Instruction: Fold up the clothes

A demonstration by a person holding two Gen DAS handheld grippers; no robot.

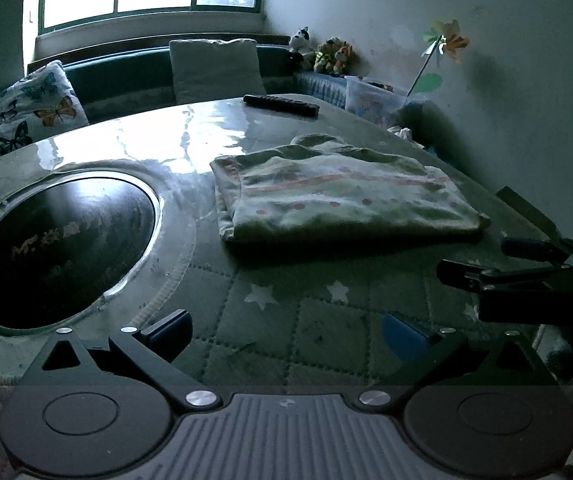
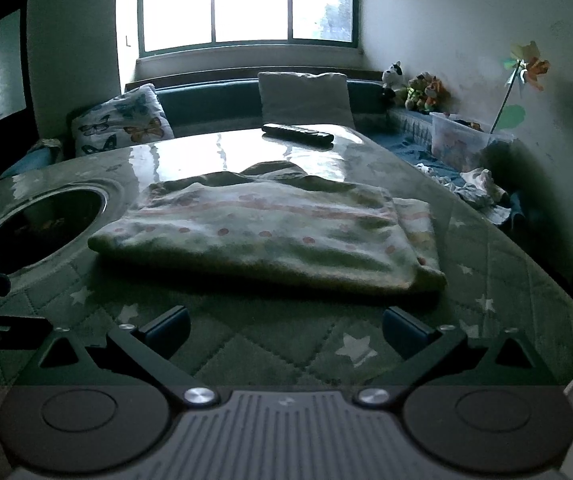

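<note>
Nearest the cameras, both claws hover low over the near edge of the green quilted, star-printed bench cover [image 2: 270,344]. The left claw [image 1: 286,330] has its fingers spread wide with nothing between them, and the right claw [image 2: 286,326] is equally wide apart and empty.

Just beyond them lies the pale, pink-dotted and striped soft garment [image 2: 270,232], already folded into a thick, roughly rectangular bundle of several layers, flat on the bench. It sits straight ahead of the right claw, and ahead and to the right of the left claw [image 1: 342,196]; neither touches it.

I judge the folding of this piece largely done. Possibly one tidying fold remains, since a lower layer pokes out at its right edge.

Farther on, a black remote control [image 2: 297,133] rests on the glossy far part of the bench.
</note>
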